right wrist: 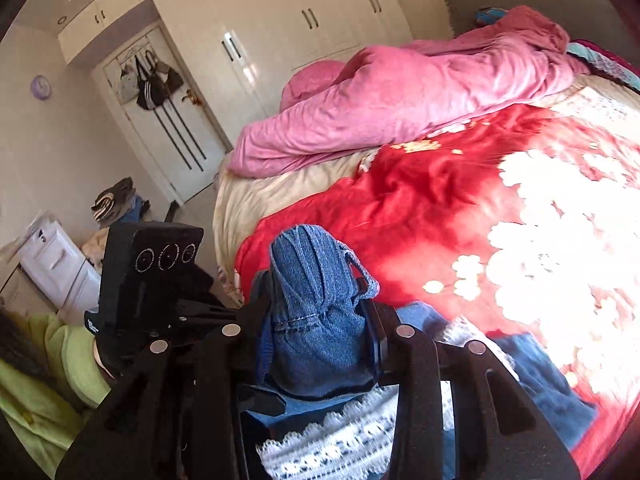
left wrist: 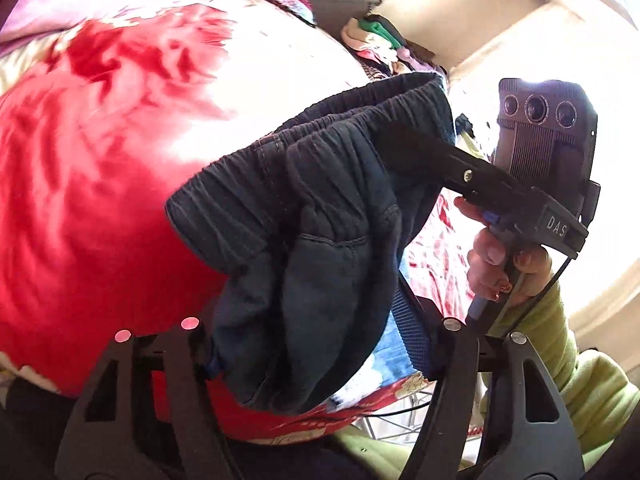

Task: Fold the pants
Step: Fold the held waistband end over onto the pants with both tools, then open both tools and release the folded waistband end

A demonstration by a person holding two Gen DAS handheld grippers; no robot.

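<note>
The left gripper [left wrist: 320, 356] was clamped on a thick bunch of the pants [left wrist: 316, 216], dark blue denim gathered between its fingers, with the elastic waistband arching up and across toward the right gripper [left wrist: 404, 140]. That gripper's finger pressed into the waistband from the far side, presumably so that the two held the top edge taut between them. The pants hung in the air above the red bedspread [left wrist: 80, 208] rather than lying on it, which suited lining the legs up before laying them flat.

In the right wrist view, the right gripper [right wrist: 320, 328] was closed around a wad of lighter-looking denim, the pants [right wrist: 312, 280] bulging above its fingers. Glare washed out the flowered bedspread [right wrist: 420, 200], so I cannot say whether the blue cloth lower right was a trailing leg. A pink quilt [right wrist: 400, 96] lay heaped farther back, leaving the near bed free for folding.
</note>
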